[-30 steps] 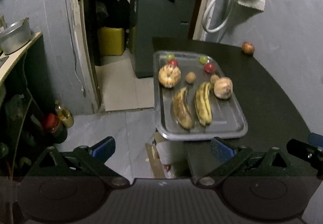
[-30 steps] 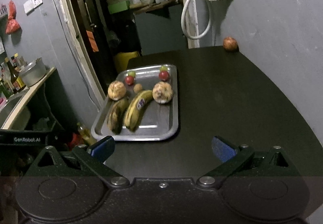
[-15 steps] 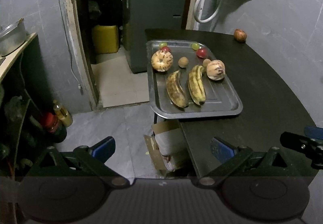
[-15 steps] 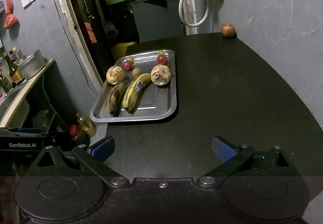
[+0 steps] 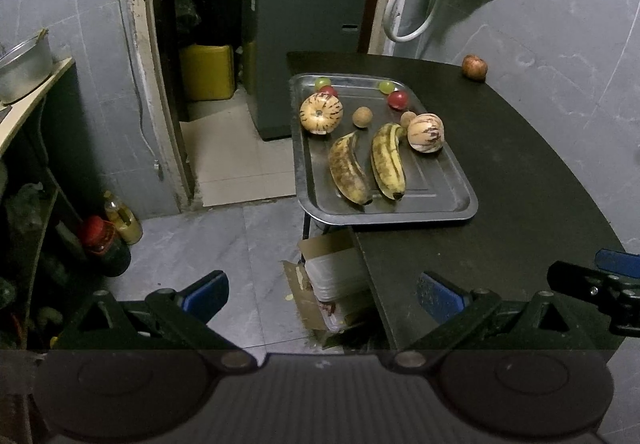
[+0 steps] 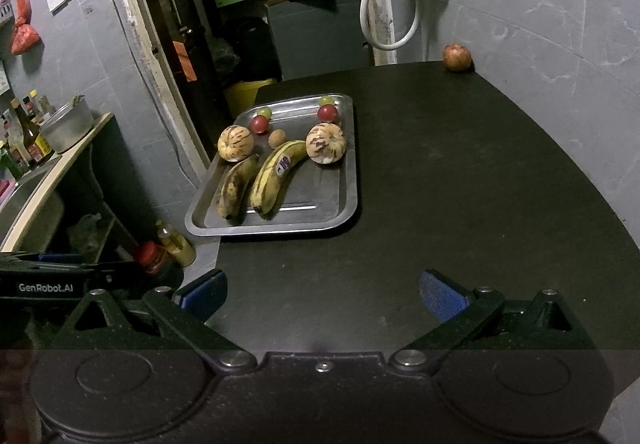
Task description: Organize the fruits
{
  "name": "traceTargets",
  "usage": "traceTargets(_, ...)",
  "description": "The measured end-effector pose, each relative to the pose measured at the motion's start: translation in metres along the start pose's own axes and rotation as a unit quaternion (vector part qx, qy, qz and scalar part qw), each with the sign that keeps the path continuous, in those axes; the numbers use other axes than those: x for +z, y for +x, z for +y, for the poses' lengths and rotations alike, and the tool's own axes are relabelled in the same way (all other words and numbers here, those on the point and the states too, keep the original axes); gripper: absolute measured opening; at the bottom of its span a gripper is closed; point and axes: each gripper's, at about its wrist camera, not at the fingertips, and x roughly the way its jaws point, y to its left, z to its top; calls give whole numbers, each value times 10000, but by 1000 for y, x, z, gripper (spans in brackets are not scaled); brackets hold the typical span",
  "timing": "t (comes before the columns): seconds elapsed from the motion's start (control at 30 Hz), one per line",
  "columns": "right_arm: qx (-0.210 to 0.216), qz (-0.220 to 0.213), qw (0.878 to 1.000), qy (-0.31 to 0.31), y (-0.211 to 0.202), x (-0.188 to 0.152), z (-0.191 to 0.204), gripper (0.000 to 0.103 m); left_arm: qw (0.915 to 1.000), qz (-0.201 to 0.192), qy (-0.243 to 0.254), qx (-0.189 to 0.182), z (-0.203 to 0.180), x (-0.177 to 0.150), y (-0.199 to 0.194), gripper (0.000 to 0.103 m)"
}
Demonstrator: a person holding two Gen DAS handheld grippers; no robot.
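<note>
Here, two bananas (image 6: 276, 176), two striped melons (image 6: 326, 143), one tray (image 6: 348, 180), both grippers' fingers (image 6: 440, 294) spread, empty.

My fingers (image 6: 442, 294) carry rough blue pads on matt black plastic. The tray (image 6: 348, 164) ahead is brushed metal with a dull shine; the tabletop (image 6: 460, 184) is matt black. The browner banana (image 6: 234, 188) has mottled, dull skin.

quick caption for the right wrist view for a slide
Open right gripper hovers over a dark table, facing a metal tray of bananas and round fruit, one lone fruit at the far edge.
</note>
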Motion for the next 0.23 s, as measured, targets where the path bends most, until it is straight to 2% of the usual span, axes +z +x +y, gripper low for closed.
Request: traceTargets(0.23, 5, -1, 10000, -1, 0, 0, 0, 102, 10000, -21, 41, -23, -2, -1, -1, 102)
